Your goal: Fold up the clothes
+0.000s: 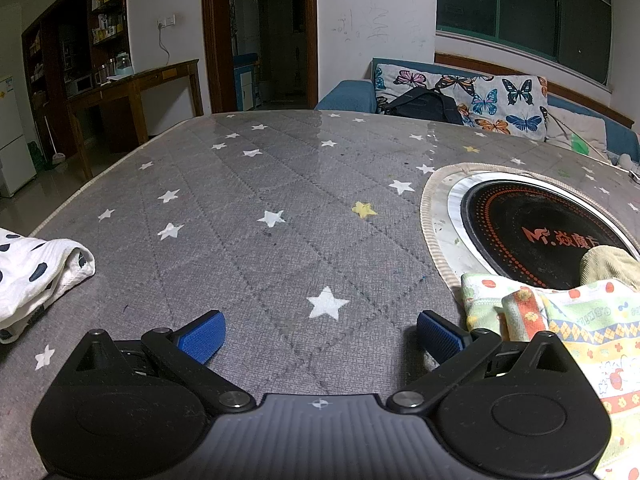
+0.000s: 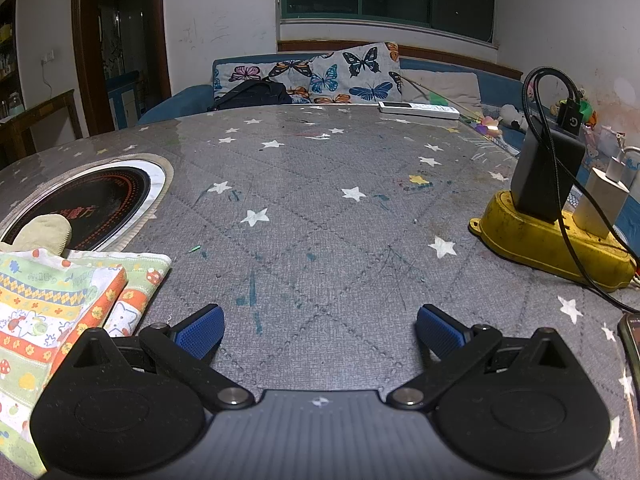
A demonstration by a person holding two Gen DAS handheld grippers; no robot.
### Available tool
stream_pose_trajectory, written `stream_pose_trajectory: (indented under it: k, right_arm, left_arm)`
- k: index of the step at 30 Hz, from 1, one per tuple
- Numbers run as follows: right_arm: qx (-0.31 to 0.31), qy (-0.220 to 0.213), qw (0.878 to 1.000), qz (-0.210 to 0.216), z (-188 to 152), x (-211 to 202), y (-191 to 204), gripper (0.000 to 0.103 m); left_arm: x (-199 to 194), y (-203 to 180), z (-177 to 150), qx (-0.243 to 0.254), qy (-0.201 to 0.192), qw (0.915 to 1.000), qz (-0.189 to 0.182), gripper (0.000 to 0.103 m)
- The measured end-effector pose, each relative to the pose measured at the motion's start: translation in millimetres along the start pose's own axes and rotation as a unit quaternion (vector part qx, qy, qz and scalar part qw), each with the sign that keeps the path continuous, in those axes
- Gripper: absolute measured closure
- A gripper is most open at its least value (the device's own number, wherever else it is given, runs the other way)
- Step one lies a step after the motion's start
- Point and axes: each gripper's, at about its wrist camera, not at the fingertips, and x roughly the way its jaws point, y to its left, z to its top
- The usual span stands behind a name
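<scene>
Between both wide-open, empty tongs, left (image 1: 321, 336) and right (image 2: 320, 332), lies the patterned garment (image 2: 52, 300), awaiting folding.

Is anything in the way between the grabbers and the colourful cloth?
Nothing visible. The left gripper and right gripper are both open over bare table, and the colourful cloth lies right beside each.

Left gripper (image 1: 321, 338) and right gripper (image 2: 320, 336) alike, black angular linkage arms, ribbed blue pads (image 1: 202, 338) at ten and two o'clock, silver pivot screws, round black housings, grey ridged body with a small crosshair mark at six o'clock
</scene>
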Motion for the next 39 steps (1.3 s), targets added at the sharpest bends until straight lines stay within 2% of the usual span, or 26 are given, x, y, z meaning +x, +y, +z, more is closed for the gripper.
stream_pose_trajectory:
  k: [39]
  right_arm:
    - [-0.002,-0.001,1.0,-0.002,-0.5,0.4,3.1,0.0]
  left_arm:
    - [-0.9,1.0,0.0,-0.002,0.0,1.0,-0.002,0.0]
